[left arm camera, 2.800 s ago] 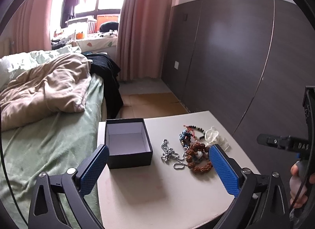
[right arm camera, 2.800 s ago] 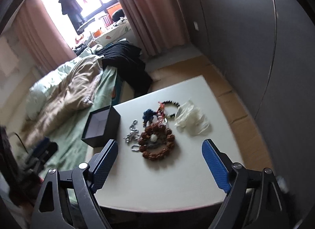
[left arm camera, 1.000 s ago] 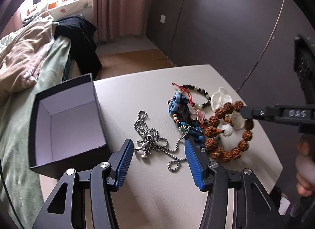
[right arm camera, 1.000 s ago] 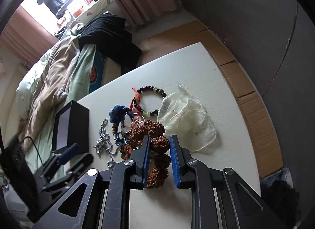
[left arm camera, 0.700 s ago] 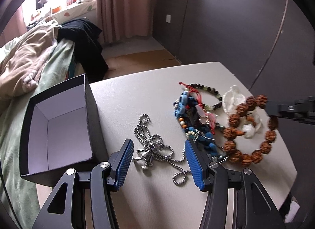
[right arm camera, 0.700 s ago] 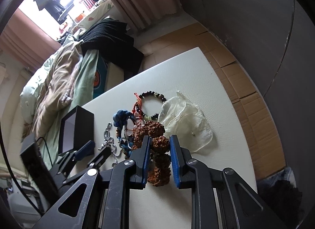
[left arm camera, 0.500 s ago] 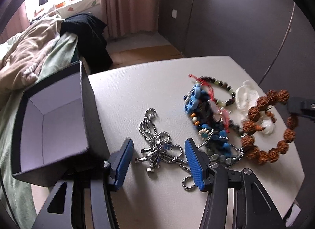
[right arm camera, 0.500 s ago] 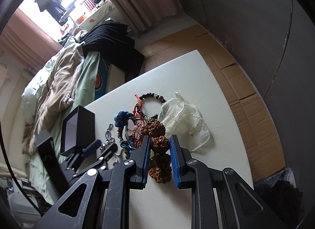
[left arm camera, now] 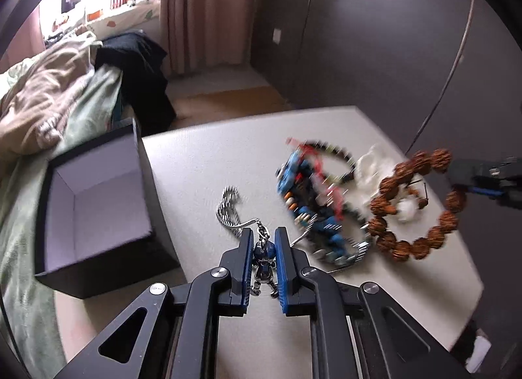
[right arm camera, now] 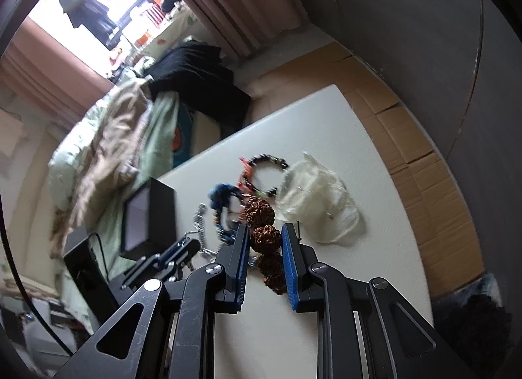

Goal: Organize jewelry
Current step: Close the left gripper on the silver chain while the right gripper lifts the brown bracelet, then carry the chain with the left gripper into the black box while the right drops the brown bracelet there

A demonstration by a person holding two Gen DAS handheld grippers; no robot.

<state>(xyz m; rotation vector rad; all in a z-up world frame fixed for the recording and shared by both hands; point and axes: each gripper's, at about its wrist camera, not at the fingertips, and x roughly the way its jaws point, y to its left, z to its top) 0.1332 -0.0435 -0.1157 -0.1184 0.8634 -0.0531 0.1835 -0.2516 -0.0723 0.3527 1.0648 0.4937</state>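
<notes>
My left gripper (left arm camera: 263, 234) is shut on the silver chain necklace (left arm camera: 228, 207), pinching its metal pendant (left arm camera: 265, 256) just above the white table (left arm camera: 202, 163). My right gripper (right arm camera: 265, 229) is shut on the brown bead bracelet (right arm camera: 262, 235) and holds it lifted; the bracelet also shows in the left wrist view (left arm camera: 414, 212) hanging at the right. An open black box (left arm camera: 94, 203) with a pale lining stands at the table's left. A tangle of blue and red bead jewelry (left arm camera: 313, 189) lies between the grippers.
A clear plastic bag (right arm camera: 319, 199) lies on the table at the right. A bed with a beige blanket (left arm camera: 49, 108) borders the table's left side. A dark wall (left arm camera: 375, 36) stands behind, and cardboard flooring (right arm camera: 417, 157) lies beyond the table's right edge.
My left gripper has closed on the chain necklace's pendant. My right gripper has lifted the brown bead bracelet higher off the table.
</notes>
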